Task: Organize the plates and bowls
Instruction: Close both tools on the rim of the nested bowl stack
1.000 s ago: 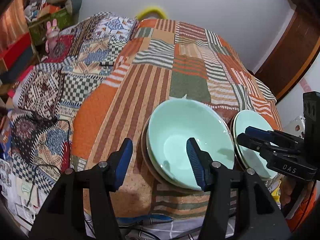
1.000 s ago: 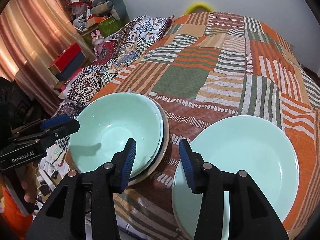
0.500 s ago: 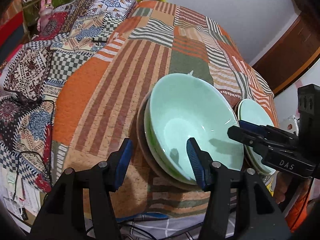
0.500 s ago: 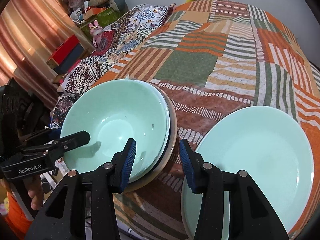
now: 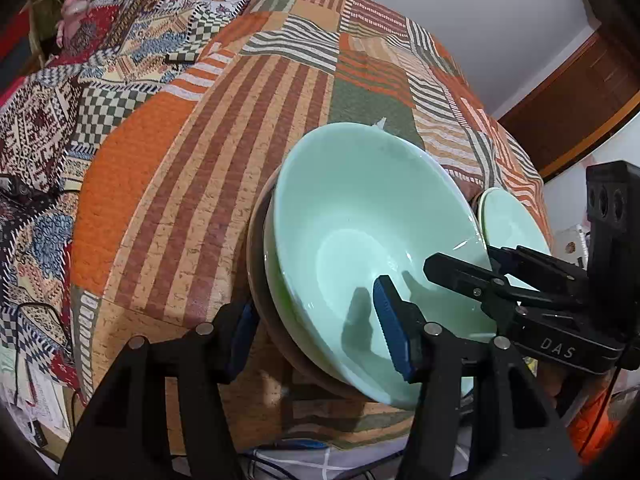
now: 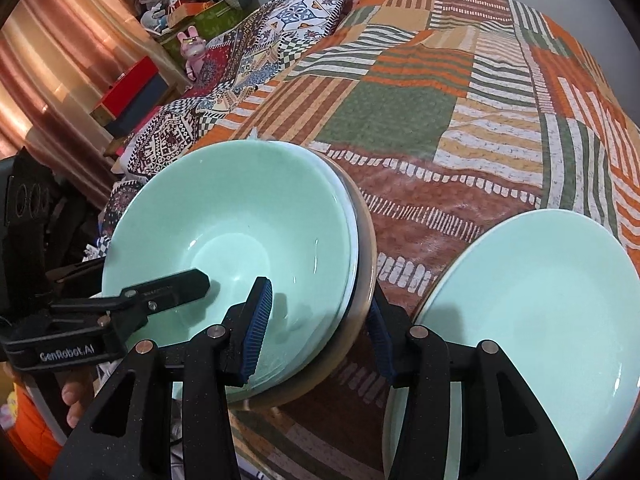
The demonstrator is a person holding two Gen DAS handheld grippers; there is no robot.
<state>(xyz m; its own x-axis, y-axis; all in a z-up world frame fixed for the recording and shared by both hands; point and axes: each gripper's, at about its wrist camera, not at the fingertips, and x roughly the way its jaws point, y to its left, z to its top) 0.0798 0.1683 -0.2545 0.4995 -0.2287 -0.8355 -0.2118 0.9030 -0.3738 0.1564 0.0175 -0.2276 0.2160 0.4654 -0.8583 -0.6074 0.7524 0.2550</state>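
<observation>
A stack of mint-green bowls (image 5: 360,216) rests in a brown dish (image 5: 260,280) at the near edge of a patchwork bedspread. My left gripper (image 5: 314,300) straddles the stack's near rim, one finger inside the top bowl and one outside, with a gap at the pads. My right gripper (image 6: 320,296) straddles the opposite rim of the bowls (image 6: 240,232) the same way. Its jaws are opening and its pads do not press on the rim. A mint-green plate (image 6: 540,320) lies just right of the stack, and its far edge (image 5: 508,216) shows behind my right gripper (image 5: 464,258).
The bedspread (image 6: 400,120) stretches away behind the dishes. A second patterned quilt (image 5: 60,120) hangs off to the left. A pink rabbit toy (image 6: 192,46), boxes and a curtain (image 6: 60,60) stand beyond it. Cables (image 5: 36,312) trail at the bed's near-left corner. A brown door (image 5: 580,92) is at the right.
Both grippers have come down and closer to the bowl stack. Each now has one finger inside the top bowl and one outside the rim.
</observation>
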